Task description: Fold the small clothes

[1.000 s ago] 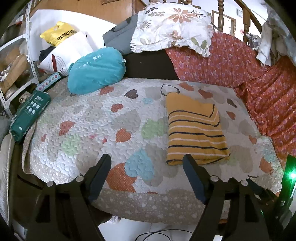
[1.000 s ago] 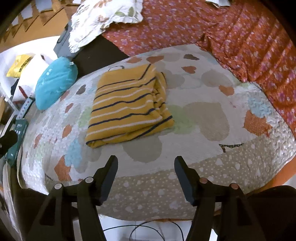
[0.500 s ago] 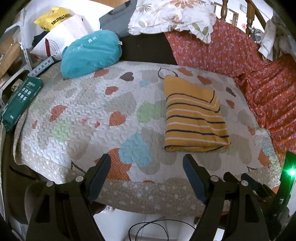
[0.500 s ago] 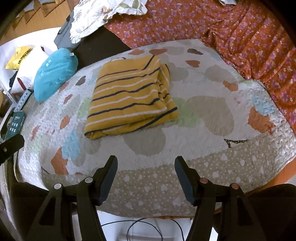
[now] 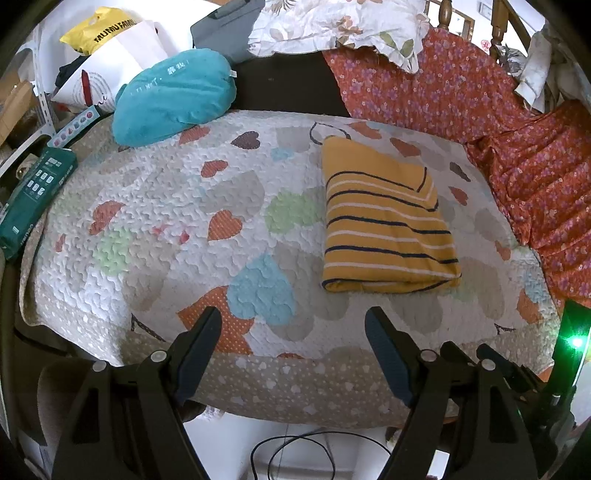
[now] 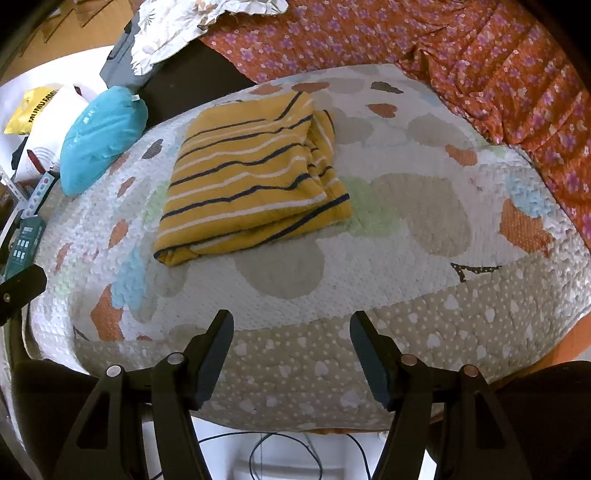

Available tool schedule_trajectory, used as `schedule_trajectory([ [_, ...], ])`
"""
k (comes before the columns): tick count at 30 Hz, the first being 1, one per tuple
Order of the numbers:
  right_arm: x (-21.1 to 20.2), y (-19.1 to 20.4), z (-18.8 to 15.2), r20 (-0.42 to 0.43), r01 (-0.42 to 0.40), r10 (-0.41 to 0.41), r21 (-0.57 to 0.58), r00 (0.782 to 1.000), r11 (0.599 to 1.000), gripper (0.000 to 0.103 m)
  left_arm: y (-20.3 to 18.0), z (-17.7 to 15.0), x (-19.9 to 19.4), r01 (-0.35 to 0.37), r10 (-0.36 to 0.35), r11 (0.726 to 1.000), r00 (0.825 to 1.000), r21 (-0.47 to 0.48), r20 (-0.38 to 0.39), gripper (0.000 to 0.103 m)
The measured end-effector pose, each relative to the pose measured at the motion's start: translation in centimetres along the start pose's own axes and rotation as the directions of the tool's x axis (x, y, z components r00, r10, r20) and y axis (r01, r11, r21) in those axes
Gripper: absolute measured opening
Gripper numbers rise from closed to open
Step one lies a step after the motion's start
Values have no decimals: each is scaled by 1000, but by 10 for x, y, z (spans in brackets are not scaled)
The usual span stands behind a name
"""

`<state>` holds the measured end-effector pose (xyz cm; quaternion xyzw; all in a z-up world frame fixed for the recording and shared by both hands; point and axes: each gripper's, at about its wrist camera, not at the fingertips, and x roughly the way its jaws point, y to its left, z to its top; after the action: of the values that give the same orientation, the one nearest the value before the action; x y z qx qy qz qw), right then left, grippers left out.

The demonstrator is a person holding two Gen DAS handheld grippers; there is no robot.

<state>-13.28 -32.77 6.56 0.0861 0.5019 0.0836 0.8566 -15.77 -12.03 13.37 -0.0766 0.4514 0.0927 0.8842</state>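
A folded yellow garment with dark and white stripes (image 5: 384, 221) lies flat on the heart-patterned quilt (image 5: 177, 221). It also shows in the right wrist view (image 6: 251, 177), left of the quilt's middle. My left gripper (image 5: 293, 325) is open and empty over the quilt's front edge, well short of the garment. My right gripper (image 6: 291, 325) is open and empty, also at the front edge, apart from the garment.
A teal pillow (image 5: 173, 96) lies at the back left of the quilt. A green box (image 5: 33, 199) sits at the left edge. Orange floral cloth (image 5: 535, 177) covers the right side. A floral pillow (image 5: 340, 26) and bags (image 5: 103, 55) are behind. Cables lie on the floor below (image 5: 291, 454).
Both grippers have drawn back and up from the quilt, so the garment sits farther off in both views. The garment has not moved. Both grippers stay open.
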Motion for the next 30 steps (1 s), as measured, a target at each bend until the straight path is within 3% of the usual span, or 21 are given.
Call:
schedule_trajectory([
  [30,-4,15,-7,2,8,-7,-56,1000,998,70,6,-2,-7,16,-16,1000,1000,-18,17,79],
])
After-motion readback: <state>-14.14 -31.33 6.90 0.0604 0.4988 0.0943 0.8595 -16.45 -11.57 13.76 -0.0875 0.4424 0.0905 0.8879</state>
